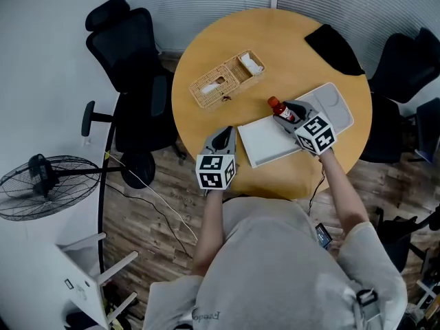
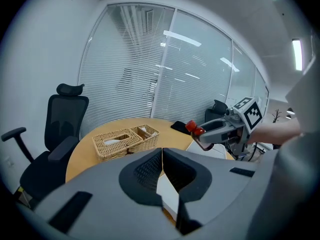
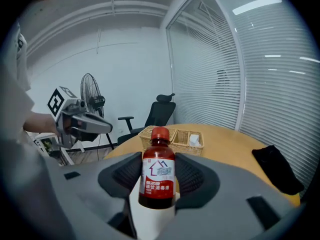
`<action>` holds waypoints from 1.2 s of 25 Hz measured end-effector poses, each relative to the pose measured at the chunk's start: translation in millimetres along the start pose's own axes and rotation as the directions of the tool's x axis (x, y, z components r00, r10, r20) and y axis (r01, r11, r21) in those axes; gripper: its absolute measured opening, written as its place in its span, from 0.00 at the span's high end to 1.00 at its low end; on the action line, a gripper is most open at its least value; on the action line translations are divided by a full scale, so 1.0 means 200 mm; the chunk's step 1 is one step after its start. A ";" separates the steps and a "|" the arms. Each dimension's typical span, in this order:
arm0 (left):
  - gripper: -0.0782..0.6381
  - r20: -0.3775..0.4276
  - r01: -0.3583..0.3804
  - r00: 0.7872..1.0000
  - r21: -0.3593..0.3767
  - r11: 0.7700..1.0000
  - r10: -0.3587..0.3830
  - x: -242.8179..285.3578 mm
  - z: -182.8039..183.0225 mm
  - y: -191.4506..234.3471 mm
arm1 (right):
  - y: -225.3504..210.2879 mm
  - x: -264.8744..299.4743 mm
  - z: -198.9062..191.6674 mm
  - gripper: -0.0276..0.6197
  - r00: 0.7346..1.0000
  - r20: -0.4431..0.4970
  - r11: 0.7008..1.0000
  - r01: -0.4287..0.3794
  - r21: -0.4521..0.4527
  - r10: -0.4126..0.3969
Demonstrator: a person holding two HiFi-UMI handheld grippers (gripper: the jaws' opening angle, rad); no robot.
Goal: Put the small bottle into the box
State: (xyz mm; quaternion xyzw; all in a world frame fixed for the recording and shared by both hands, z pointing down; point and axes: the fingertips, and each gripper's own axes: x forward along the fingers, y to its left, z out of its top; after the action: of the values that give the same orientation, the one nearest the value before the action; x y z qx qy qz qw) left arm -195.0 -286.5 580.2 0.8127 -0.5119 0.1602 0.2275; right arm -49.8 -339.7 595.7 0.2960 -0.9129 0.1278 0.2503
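In the head view, the right gripper (image 1: 289, 113) holds the small bottle (image 1: 276, 104) lifted above the white tray (image 1: 265, 143) near the table's (image 1: 206, 53) near edge. Its red cap points toward the wicker box (image 1: 227, 81) on the far left side, which is probably where the bottle is meant to go. The left gripper (image 1: 224, 139) hangs at the near edge, out of the way.

In the left gripper view, its jaws are pressed together on nothing. The wicker box (image 2: 125, 140) lies ahead, and the bottle (image 2: 194, 129) is carried in from the right.

In the right gripper view, the jaws clamp the bottle (image 3: 158, 176) by its labelled body, so the cap and base stay free for lowering it in. The box (image 3: 175, 136) lies straight beyond, well apart.
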 end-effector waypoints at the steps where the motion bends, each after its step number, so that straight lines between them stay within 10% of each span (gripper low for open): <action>1: 0.85 -0.003 -0.001 1.000 0.000 1.000 0.001 0.00 -0.01 0.00 | 0.02 0.02 -0.03 0.63 1.000 -0.016 1.000 -0.010 -0.006 0.010; 30: 0.85 0.002 -0.078 0.997 -0.055 0.995 0.078 -0.12 -0.05 0.20 | 0.37 0.42 -0.67 0.63 0.912 -0.389 0.987 -0.157 -0.037 0.131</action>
State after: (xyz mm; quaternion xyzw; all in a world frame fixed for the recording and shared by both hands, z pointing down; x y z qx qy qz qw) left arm -241.5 -277.0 585.3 0.7858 -0.5479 0.1532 0.2424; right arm -103.4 -270.3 746.9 0.1883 -0.8689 0.1708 0.4247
